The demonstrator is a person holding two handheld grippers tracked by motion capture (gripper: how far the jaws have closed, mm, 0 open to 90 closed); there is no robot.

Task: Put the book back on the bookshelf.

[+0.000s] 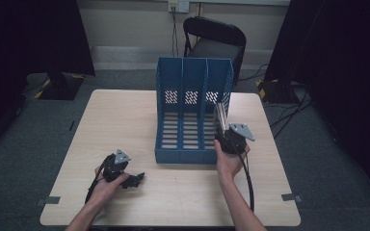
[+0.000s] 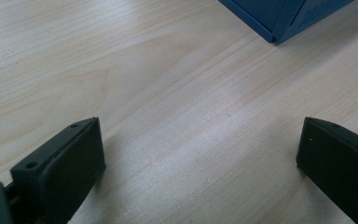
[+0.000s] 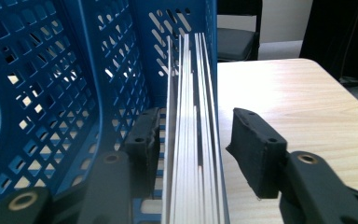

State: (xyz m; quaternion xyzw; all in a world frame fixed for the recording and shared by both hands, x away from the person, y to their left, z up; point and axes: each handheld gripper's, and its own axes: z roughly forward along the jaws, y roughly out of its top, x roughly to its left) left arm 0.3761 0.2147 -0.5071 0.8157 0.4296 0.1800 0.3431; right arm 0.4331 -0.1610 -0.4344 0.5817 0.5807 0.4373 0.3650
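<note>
**Right gripper at a stack of sheets in the blue file rack**

A blue three-bay file rack (image 1: 192, 113) is seen standing upright near the far edge of the table (image 1: 125, 115), its open front turned toward the near edge. A stack of thin white sheets (image 3: 191, 140) is stood on edge in the rack's right-hand bay, against the outer wall. The right gripper (image 1: 224, 137) is held at the rack's near right corner; in the right gripper view its jaws are parted around the stack, one inside the bay and one outside the wall, and no firm contact can be made out. The left gripper (image 1: 137, 179) is rested near the table's near left corner, well apart from the rack, its jaws spread wide with only bare wood between them. No brand, label or writing can be read on any item.
</note>
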